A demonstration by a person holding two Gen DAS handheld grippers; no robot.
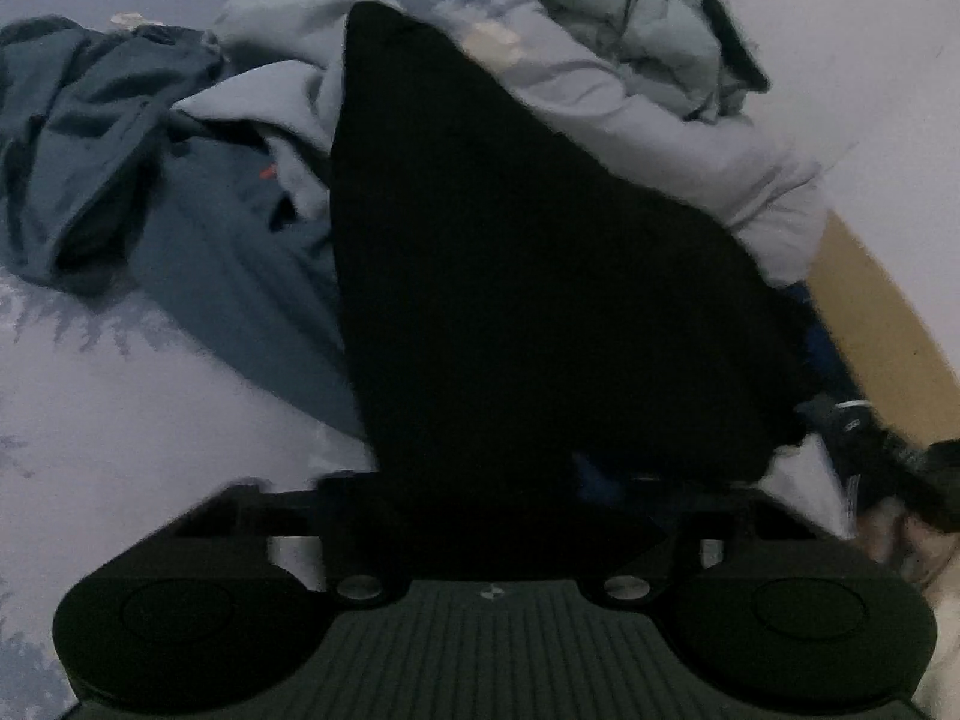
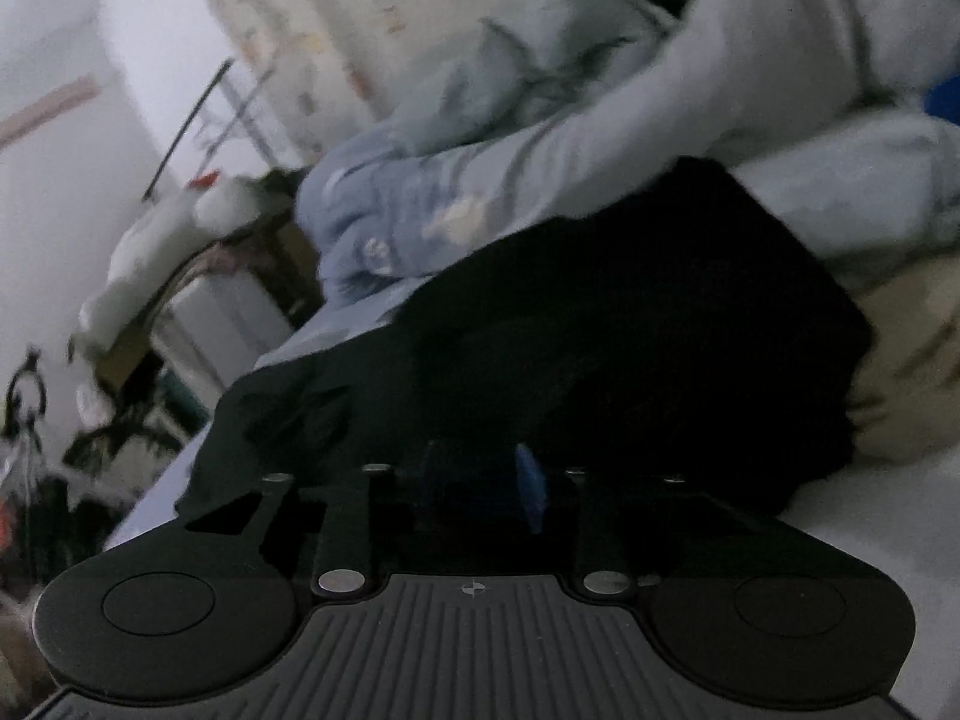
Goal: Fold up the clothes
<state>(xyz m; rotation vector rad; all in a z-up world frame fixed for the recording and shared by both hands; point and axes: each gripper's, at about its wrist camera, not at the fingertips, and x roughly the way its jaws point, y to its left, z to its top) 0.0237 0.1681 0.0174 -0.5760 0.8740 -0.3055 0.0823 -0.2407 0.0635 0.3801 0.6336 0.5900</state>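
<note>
Nearest in the left wrist view, the left gripper point(image 1: 492, 516) is sitting under a black garment point(image 1: 528, 276), and the cloth is covering its fingers so completely that I cannot tell whether they are pinching it or merely lying beneath it. The garment is rising from there in a broad dark wedge toward the middle of the bed point(image 1: 120, 420).

In the right wrist view the right gripper point(image 2: 480, 486) is pointing into the same black garment point(image 2: 630, 324). One blue finger pad point(image 2: 531, 483) is showing, and the fingers are standing at a narrow gap; whether the cloth is caught between them is too dark to judge.

Judging by this, the black piece is being laid out or gathered for a fold, with nothing neatly folded yet. The next move is probably calling for both grippers to find opposite edges and draw the cloth flat.

Further off, a crumpled teal garment point(image 1: 90, 138) is lying to the left, touching a pale grey-blue one point(image 1: 282, 114), and a bunched quilt point(image 1: 630, 18) is piled behind them.
</note>
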